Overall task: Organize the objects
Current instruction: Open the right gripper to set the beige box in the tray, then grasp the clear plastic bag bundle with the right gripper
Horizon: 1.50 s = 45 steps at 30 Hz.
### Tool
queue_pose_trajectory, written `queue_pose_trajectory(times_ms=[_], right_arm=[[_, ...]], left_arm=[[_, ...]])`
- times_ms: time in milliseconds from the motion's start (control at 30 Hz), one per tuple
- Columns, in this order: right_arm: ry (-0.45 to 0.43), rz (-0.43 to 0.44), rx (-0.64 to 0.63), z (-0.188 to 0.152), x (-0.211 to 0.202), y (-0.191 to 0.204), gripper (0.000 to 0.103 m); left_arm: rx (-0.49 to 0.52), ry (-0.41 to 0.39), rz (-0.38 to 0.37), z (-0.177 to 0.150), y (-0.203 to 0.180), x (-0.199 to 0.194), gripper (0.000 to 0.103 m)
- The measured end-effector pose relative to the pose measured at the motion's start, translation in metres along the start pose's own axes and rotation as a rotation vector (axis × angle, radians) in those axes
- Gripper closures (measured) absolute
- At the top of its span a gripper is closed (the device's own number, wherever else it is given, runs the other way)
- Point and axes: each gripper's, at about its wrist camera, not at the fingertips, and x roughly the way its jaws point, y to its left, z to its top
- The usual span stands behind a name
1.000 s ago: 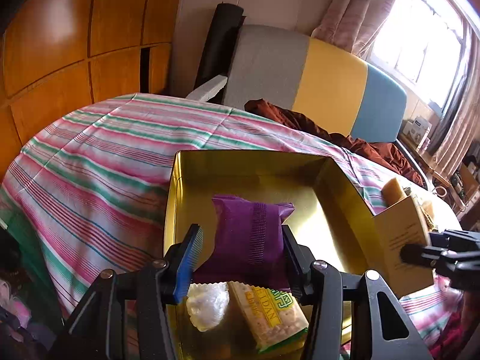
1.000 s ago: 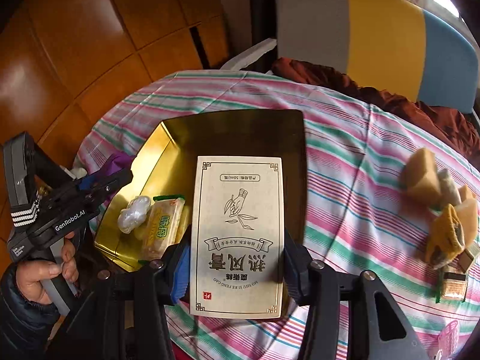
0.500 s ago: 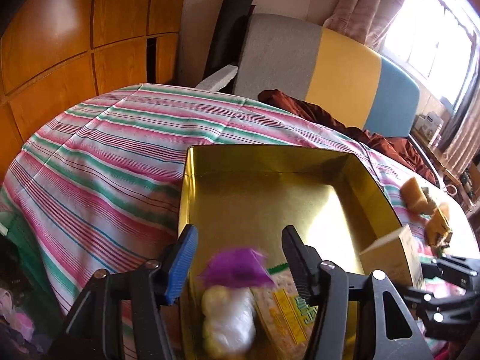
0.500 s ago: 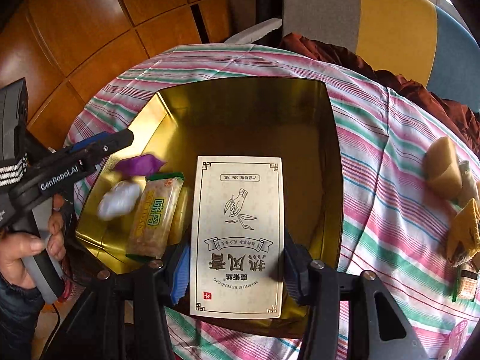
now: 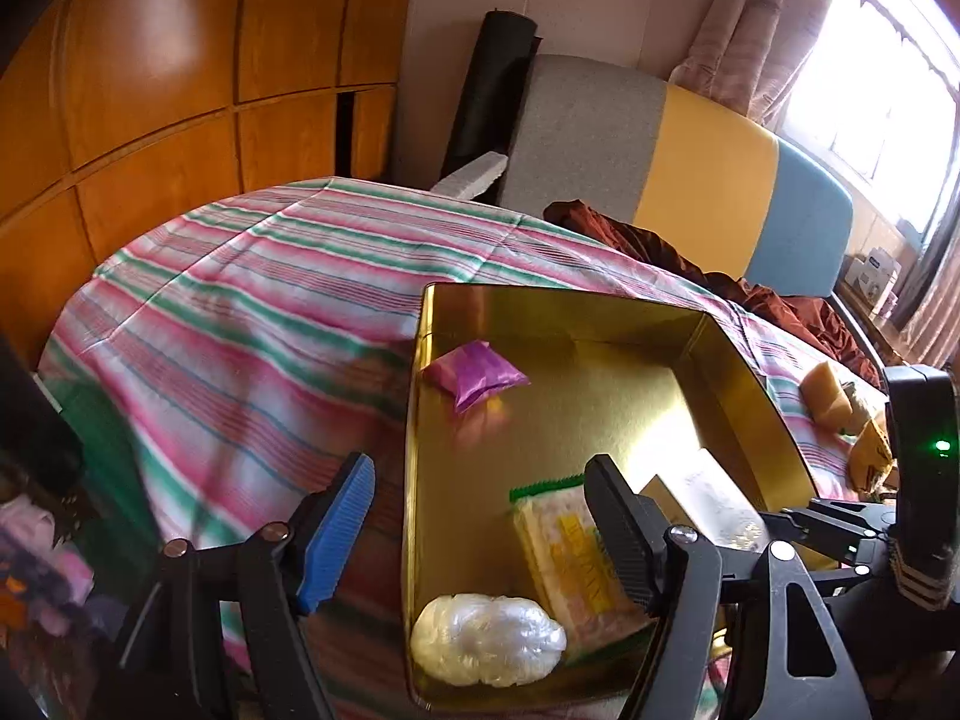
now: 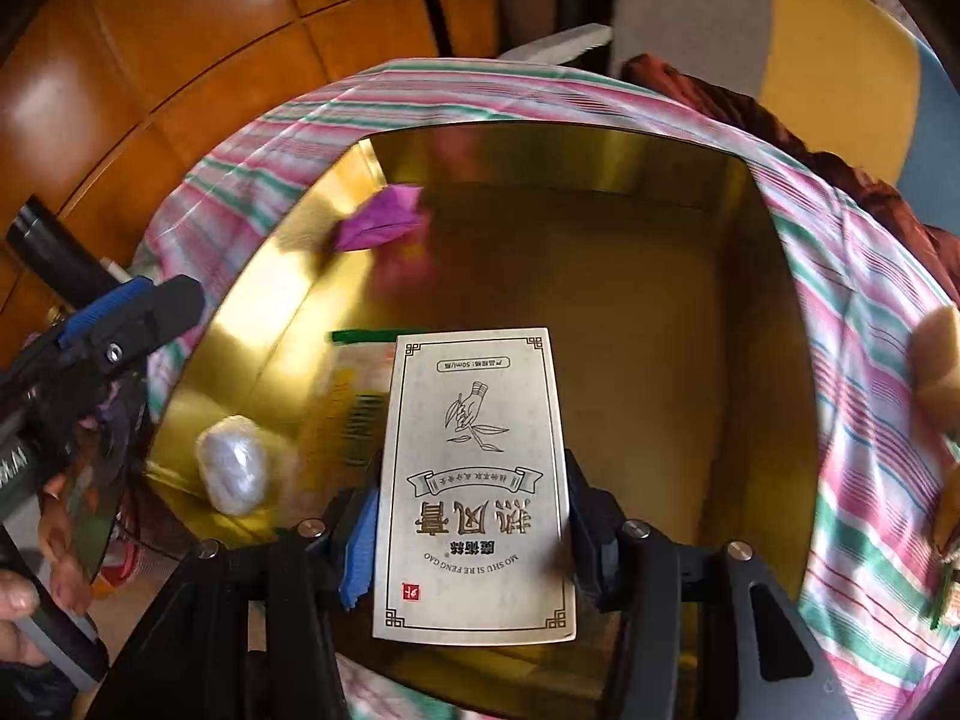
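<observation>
Holding a flat card box (image 6: pixel 474 480), the right hand-held gripper (image 6: pixel 474 516) squeezes its two long sides. The box hangs over the near part of the gold tin (image 6: pixel 750 192), its long way pointing at the tin's far wall. The left hand-held gripper (image 5: pixel 480 516) is opening with nothing in it. A purple packet (image 5: pixel 474 373) lies by the tin's far left wall.

A striped tablecloth (image 5: pixel 252 312) covers the table, bearing a gold tin (image 5: pixel 744 384) and yellow snacks (image 5: pixel 831 396).
</observation>
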Motion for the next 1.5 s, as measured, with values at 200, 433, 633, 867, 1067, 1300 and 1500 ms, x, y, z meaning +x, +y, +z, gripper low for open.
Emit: queue_pose_trajectory(times_ms=[200,433,633,867,1067,1300,1500], right_arm=[[0.011,0.088,-0.048,-0.006,0.004,0.020,0.043],[-0.038,0.074,-0.003,-0.013,-0.016,0.012,0.017],[-0.104,-0.027,0.010,-0.020,-0.042,-0.005,0.014],[-0.170,-0.145,0.041,-0.036,-0.073,-0.036,0.012],[-0.176,-0.217,0.137,-0.059,-0.092,-0.079,0.011],[-0.114,-0.303,0.274,-0.105,-0.112,-0.141,0.011],[-0.096,-0.374,0.444,-0.149,-0.150,-0.204,0.011]], left_arm=[[-0.006,-0.012,0.015,-0.008,-0.001,-0.013,0.025],[-0.011,-0.030,0.016,-0.011,-0.003,-0.028,0.021],[-0.004,-0.041,0.013,-0.013,-0.010,-0.036,0.018],[0.014,-0.052,0.000,-0.014,-0.019,-0.043,0.016],[0.032,-0.059,-0.050,-0.015,-0.032,-0.048,0.009],[0.034,-0.024,-0.133,-0.012,-0.056,-0.042,0.008],[0.120,-0.006,-0.218,-0.011,-0.094,-0.039,0.008]])
